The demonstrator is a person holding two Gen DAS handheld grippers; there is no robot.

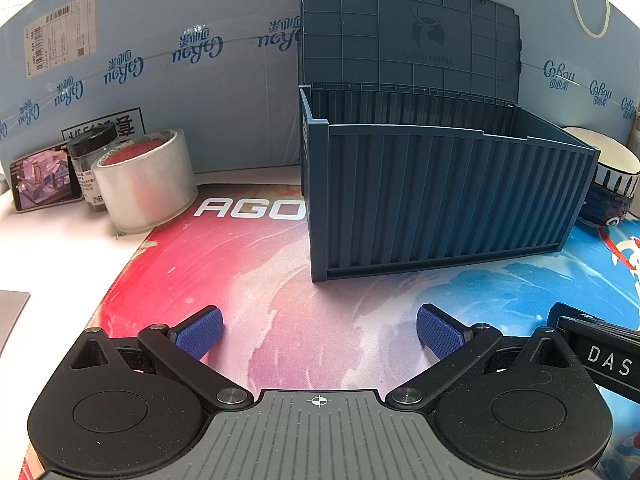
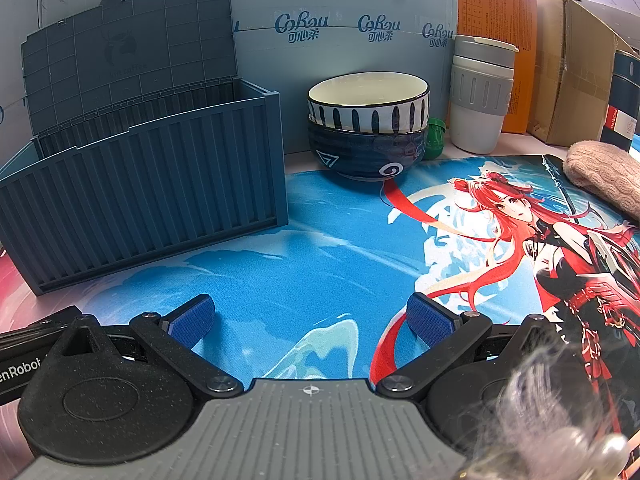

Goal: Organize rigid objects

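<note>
A dark blue container-shaped storage box (image 1: 440, 196) stands on the desk mat with its lid (image 1: 408, 36) open and upright; it also shows in the right wrist view (image 2: 144, 200). Its inside is hidden. A roll of clear tape (image 1: 146, 178), a black-capped jar (image 1: 86, 164) and a phone (image 1: 44, 184) sit at the left. Two stacked bowls (image 2: 368, 128) and a grey-white cup (image 2: 480, 96) stand at the right. My left gripper (image 1: 318, 332) is open and empty above the mat, in front of the box. My right gripper (image 2: 310, 320) is open and empty above the mat.
A printed desk mat (image 2: 320, 248) covers the table. Blue cartons (image 1: 160, 60) form a wall behind. A pink knitted item (image 2: 604, 176) lies at the right, brown boxes (image 2: 572, 72) behind it. A small green object (image 2: 435, 138) sits behind the bowls.
</note>
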